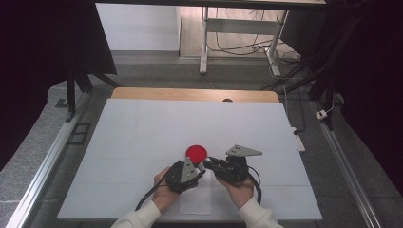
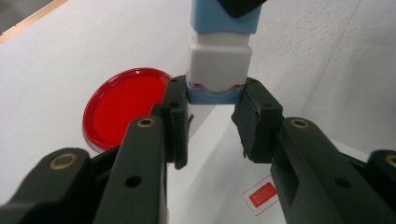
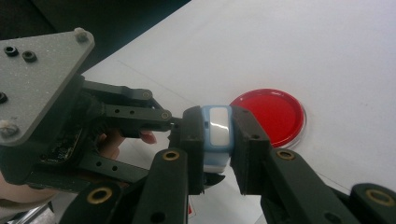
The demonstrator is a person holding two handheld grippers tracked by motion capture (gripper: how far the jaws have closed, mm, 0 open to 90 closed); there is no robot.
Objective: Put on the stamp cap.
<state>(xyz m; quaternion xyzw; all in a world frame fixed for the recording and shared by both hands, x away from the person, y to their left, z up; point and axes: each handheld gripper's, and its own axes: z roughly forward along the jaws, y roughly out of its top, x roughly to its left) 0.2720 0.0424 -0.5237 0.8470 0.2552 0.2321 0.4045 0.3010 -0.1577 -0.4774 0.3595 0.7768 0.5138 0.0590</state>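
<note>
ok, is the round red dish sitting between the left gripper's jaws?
No, the round red dish lies flat on the table beside the left gripper, whose jaws flank a blue-and-white block.

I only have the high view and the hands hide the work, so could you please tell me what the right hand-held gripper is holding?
Observer: The right hand-held gripper is shut on a small blue-and-white block.
Operator: And the left one?
Observer: The left hand-held gripper has its jaws either side of the block's blue end; whether they pinch, I cannot tell.
Operator: Anything beneath them?
Observer: A small red stamp mark.
</note>
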